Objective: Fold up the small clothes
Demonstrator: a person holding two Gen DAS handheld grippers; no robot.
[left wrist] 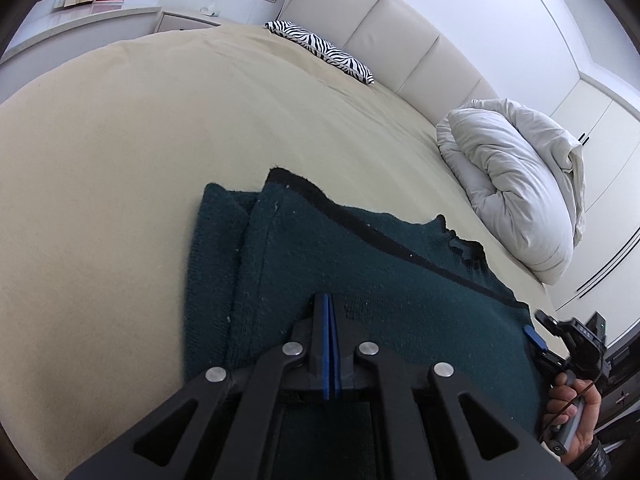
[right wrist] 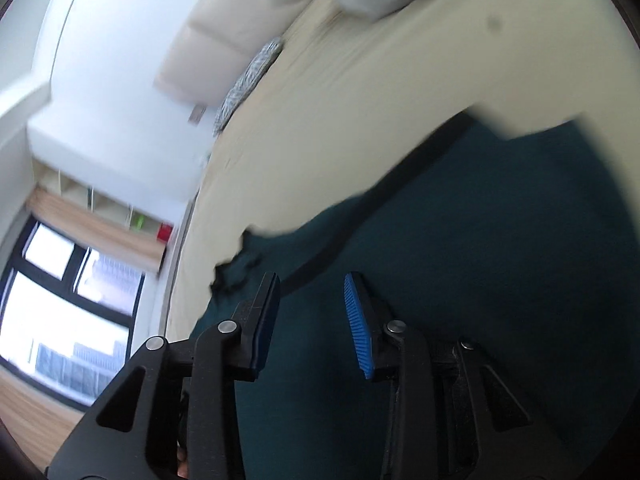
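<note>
The left claw (left wrist: 328,322) has its two blue pads pressed flat together over the dark green knitted garment with a black stripe (left wrist: 360,280); whether a layer of knit is pinched between them I cannot tell. The right claw (right wrist: 312,320) stands wide, with only green knit visible in the gap between its blue ribbed pads (right wrist: 358,328).

Only the left view shows the right claw from outside, at the garment's right edge, held by a hand (left wrist: 576,412). It also shows a folded layer on the garment's left side. The right view is blurred and shows a large window (right wrist: 60,292) and wooden floor.

The garment lies on a bed with a beige sheet (left wrist: 120,160). Near the padded cream headboard (left wrist: 400,40) lie a zebra-striped pillow (left wrist: 320,46) and a bundled white duvet (left wrist: 516,184). Much bare sheet lies left of and beyond the garment.
</note>
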